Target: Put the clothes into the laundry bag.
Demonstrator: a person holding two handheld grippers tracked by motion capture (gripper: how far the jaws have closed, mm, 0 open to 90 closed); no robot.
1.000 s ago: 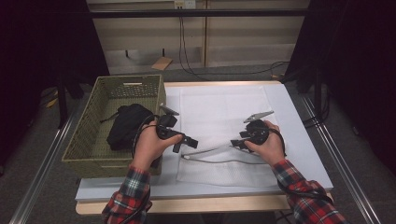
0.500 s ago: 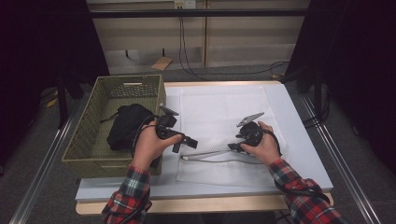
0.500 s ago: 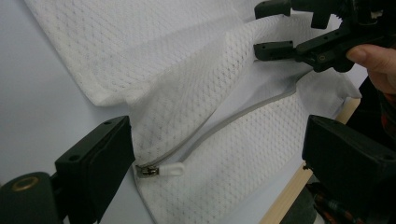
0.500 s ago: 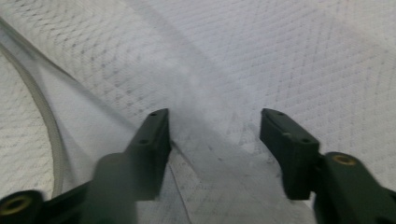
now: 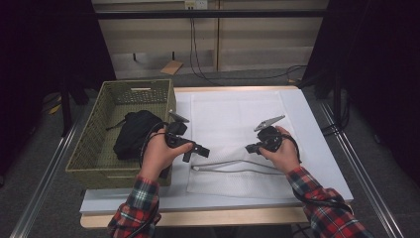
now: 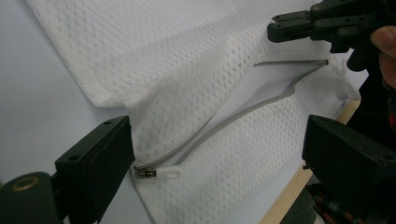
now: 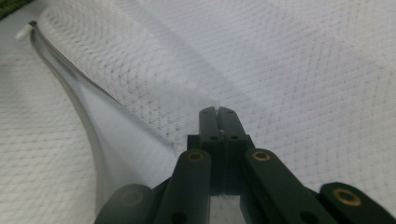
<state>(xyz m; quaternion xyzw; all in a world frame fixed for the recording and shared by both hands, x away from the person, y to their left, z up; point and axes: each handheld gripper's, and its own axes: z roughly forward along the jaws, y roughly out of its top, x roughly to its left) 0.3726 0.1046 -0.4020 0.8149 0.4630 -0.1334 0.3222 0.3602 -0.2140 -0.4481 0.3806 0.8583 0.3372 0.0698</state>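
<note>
A white mesh bag [image 5: 233, 119] lies flat on the table with its grey zipper [image 5: 233, 162] unzipped along the near edge. The zipper pull [image 6: 161, 173] lies at the bag's left end. My left gripper [image 5: 195, 151] hovers open just over that end, and the pull lies between its jaws [image 6: 219, 140] untouched. My right gripper [image 5: 250, 148] sits at the zipper's right end. Its jaws have just been closing and now stand shut [image 7: 218, 112], pinching the mesh of the bag's upper flap [image 7: 303, 70]. From the left gripper view, the right gripper [image 6: 280, 30] appears beyond the zipper's far end.
A green woven basket [image 5: 124, 87] stands at the table's left with a black garment [image 5: 133, 131] inside, close behind my left hand. The table's wooden front edge [image 5: 198, 218] runs below the bag. Cables trail on the floor behind the table.
The right gripper's jaws have come together on the bag's upper edge, and that hand has shifted slightly. The left hand and gripper have stayed put.
</note>
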